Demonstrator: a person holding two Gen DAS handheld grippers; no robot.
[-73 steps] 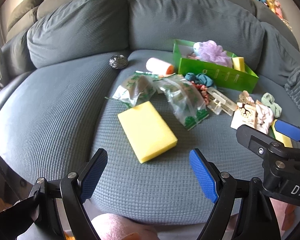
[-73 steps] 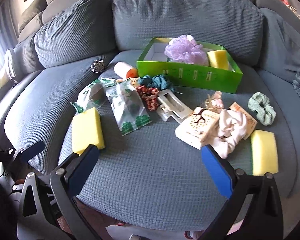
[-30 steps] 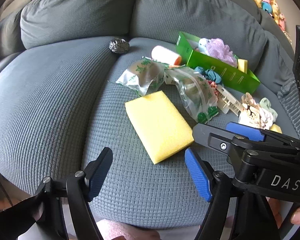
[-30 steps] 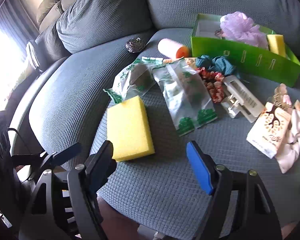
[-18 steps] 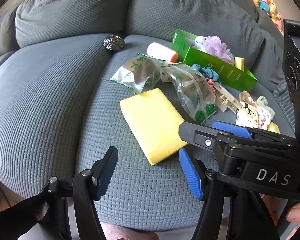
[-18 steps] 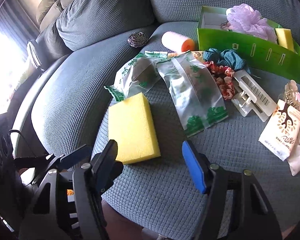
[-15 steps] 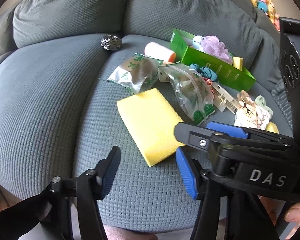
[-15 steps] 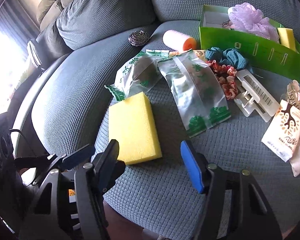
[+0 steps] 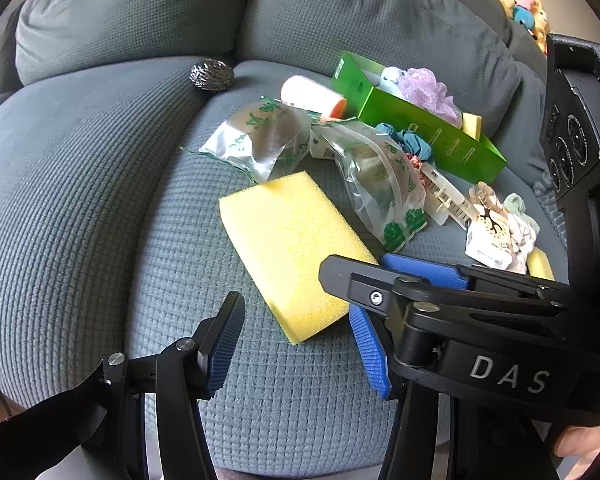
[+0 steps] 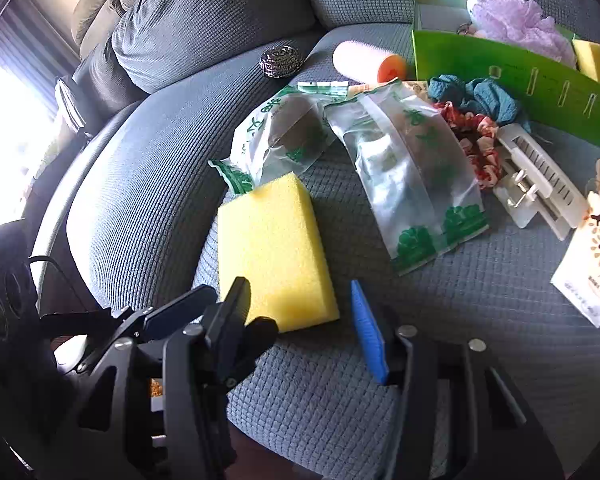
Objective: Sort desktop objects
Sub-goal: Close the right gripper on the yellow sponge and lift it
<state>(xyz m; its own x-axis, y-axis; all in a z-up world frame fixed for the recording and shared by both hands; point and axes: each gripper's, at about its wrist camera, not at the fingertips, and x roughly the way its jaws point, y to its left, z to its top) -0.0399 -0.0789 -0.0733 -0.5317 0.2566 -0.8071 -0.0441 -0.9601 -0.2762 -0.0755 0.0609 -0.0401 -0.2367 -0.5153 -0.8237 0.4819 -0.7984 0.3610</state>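
steel scrubber [image 9: 212, 75]: sits far left on the grey sofa seat [image 9: 72, 184], right at the crease under the back cushions, well apart from everything else

left gripper [image 9: 296, 344]: jaws have just been closing in, now a narrowish gap, blue pads either side of the sponge's near corner but not pressing on it, so nothing's held

yellow sponge [image 9: 290, 240]: lying flat on the seat, near-centre, its near end between both sets of jaws

right gripper [image 10: 300, 320]: also been closing, crossing in from the right over the sponge's near end; pads aren't squeezing it that I can see, so no grip here either

plastic bags [image 10: 412, 176]: two clear ones with green print, just beyond the sponge, the left one touching its far corner

pink roll [image 10: 366, 62]: orange end cap, on its side behind the bags

green box [image 10: 512, 68]: far right, holding a purple bath pouf [image 10: 520, 20] and a second small sponge

loose bits: teal scrunchie [image 10: 476, 98], red floral scrunchie [image 10: 476, 136] and a white hair clip [image 10: 540, 184] in front of the box, a printed white packet [image 10: 592, 264] nearer, at the right edge
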